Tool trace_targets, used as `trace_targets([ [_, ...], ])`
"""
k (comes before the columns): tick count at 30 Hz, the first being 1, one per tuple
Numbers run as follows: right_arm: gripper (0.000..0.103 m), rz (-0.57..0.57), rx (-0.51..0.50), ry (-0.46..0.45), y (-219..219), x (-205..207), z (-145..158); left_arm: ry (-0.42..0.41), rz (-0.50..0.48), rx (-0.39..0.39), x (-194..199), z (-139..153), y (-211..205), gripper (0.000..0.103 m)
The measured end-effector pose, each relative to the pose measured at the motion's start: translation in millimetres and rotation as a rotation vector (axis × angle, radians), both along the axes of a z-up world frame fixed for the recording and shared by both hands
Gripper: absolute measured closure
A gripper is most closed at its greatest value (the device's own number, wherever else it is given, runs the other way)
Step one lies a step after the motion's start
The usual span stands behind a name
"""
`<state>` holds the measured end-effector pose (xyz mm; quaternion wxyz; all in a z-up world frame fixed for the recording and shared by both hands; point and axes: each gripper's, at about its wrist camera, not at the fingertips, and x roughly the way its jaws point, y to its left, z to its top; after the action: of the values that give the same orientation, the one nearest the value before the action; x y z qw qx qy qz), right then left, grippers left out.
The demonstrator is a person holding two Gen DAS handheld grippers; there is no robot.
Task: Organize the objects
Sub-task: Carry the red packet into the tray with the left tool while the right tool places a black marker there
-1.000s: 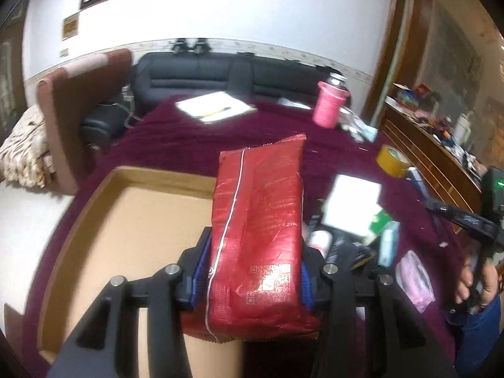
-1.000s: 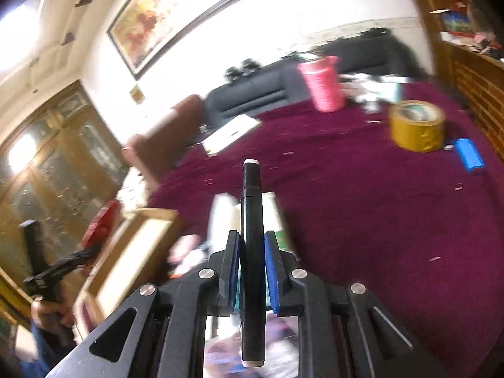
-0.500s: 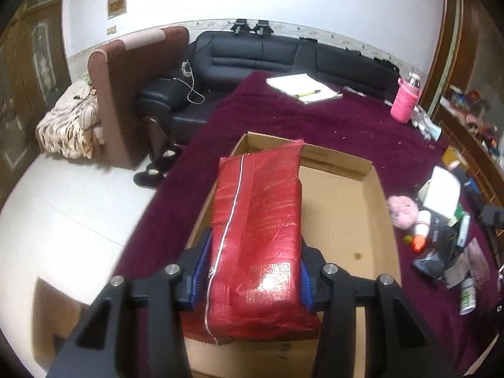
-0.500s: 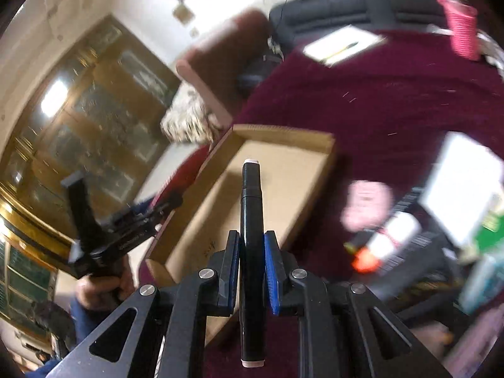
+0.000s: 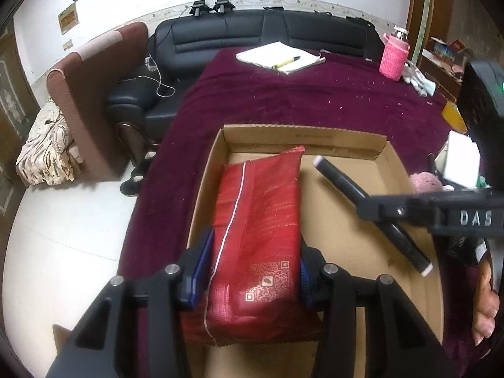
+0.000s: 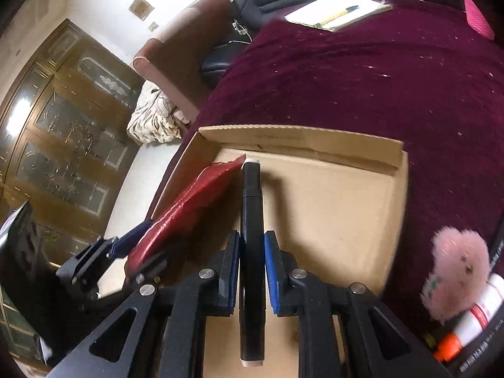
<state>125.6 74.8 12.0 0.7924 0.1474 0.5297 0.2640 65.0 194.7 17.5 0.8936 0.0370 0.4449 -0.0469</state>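
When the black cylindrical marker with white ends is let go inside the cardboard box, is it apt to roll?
Probably. The black cylindrical marker looks round and smooth, so it may roll across the flat cardboard box floor. It seems rigid: it sticks out straight from both sides of the right gripper. The box walls should stop it.

Both views were evenly lit by soft indoor light, with no hard shadows. Strong fisheye bending curved the walls and floor toward black vignetted corners. In the right wrist view, a bright glare spot sat on the glass cabinet doors (image 6: 63, 145) at the left edge, and the pink fluffy thing (image 6: 456, 271) at lower right was smeared by motion blur. The left wrist view was sharper at centre; the white floor (image 5: 63, 236) at left looked slightly washed out.
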Motion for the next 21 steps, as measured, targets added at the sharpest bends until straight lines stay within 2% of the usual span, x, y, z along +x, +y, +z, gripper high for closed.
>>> trace_targets([
  [4,0.083,-0.007,-0.013,-0.024,12,5,-5,-0.04,0.009,0.006,2,-1,-3,0.056],
  [6,0.083,0.0,-0.024,-0.034,12,4,-5,-0.062,0.022,-0.016,1,1,-2,0.053],
  [7,0.081,0.001,-0.022,-0.033,7,2,-4,-0.066,0.02,-0.023,1,3,-2,0.047],
  [8,0.079,-0.003,-0.011,-0.033,3,0,-3,-0.082,0.017,-0.025,-1,4,-2,0.036],
  [10,0.076,-0.013,0.017,-0.033,-5,-1,1,-0.119,0.032,-0.006,-7,9,-2,0.029],
  [12,0.071,-0.02,0.047,-0.038,-18,-9,9,-0.152,0.035,0.012,-17,14,-3,0.028],
  [14,0.061,-0.025,0.071,-0.045,-30,-19,16,-0.147,-0.003,-0.02,-24,16,-5,0.024],
  [16,0.057,-0.014,0.09,-0.057,-40,-30,23,-0.141,-0.016,-0.041,-31,13,-7,0.023],
  [19,0.056,0.001,0.113,-0.072,-55,-48,31,-0.092,-0.006,-0.032,-34,0,-14,0.023],
  [21,0.056,0.007,0.126,-0.085,-66,-61,34,-0.11,0.0,0.027,-41,-3,-24,0.023],
])
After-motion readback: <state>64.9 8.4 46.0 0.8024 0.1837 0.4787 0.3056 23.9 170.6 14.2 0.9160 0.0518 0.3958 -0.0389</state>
